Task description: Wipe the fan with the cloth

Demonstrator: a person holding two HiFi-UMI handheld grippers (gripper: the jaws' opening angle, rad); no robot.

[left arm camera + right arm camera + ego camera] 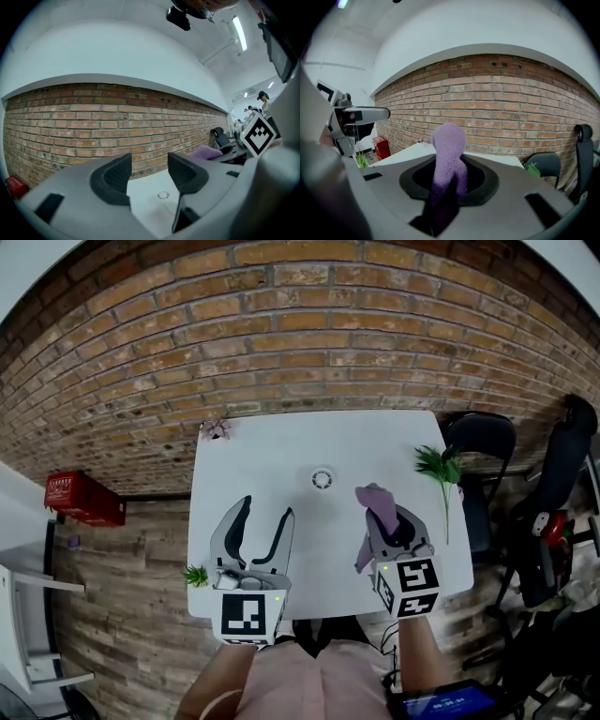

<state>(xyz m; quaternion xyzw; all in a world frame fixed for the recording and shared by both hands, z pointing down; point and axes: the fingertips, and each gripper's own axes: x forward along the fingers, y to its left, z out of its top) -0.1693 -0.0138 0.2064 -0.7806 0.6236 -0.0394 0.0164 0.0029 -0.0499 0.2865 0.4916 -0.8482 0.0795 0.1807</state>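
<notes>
**Fingers [115,176] of the left gripper [150,174] parted and empty; right gripper [449,178] clamped on the cloth [448,150]**

The dark pads of the left gripper are held moderately apart. Nothing is gripped between them; only the white table [272,456] is seen through the gap. The left gripper is held over the near left part of the table and is aimed toward the brick wall [281,334].

The jaws of the right gripper are closed on the purple cloth. A rounded fold of the cloth stands up past the jaw tips, and a darker tail hangs down beneath the jaws. The right gripper is held over the near right part of the table, beside the left gripper and apart from it.

A small round white disc [322,479] is set in the middle of the tabletop, ahead of both grippers and touched by neither. Whether it is the fan cannot be told.

A green leafy sprig [441,467] is placed at the right edge of the table. A small green plant [196,575] is seen at the near left corner and a pinkish item [216,429] at the far left corner. A black chair [483,442] stands just right of the table. A red box [82,499] rests on the floor by the wall, well to the left.
</notes>
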